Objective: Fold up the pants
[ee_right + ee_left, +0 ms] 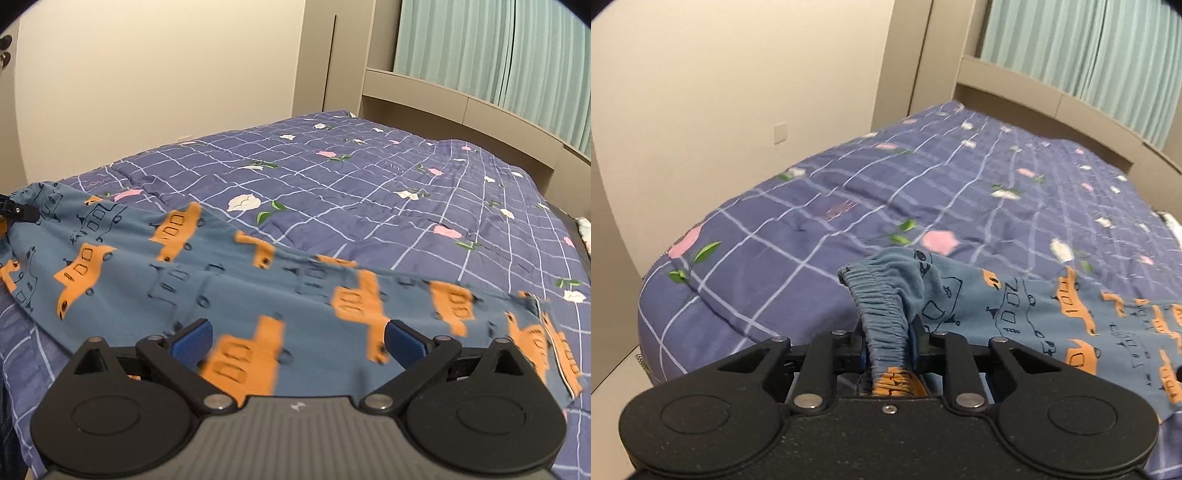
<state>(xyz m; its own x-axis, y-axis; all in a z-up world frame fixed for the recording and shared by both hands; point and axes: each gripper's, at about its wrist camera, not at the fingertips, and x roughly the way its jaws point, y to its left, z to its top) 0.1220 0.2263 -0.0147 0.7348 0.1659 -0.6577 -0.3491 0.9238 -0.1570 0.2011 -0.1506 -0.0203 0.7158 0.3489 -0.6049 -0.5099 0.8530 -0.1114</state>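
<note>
The pants (229, 280) are blue-grey with orange truck prints and lie stretched across the near part of the bed. My left gripper (888, 343) is shut on their gathered elastic waistband (882, 310), which bunches up between the fingers; the rest of the pants (1071, 325) trail to the right. In the right wrist view the left gripper (14, 214) shows at the far left edge, holding the waistband. My right gripper (297, 343) is open, its blue pads (192, 343) spread wide just above the middle of the pants, holding nothing.
The bed carries a purple checked quilt (369, 192) with flower prints. A beige wall (147, 74) stands behind it, a beige headboard shelf (461, 103) and pale green curtains (498, 48) at the back right. The bed's left edge (650, 295) drops off near the left gripper.
</note>
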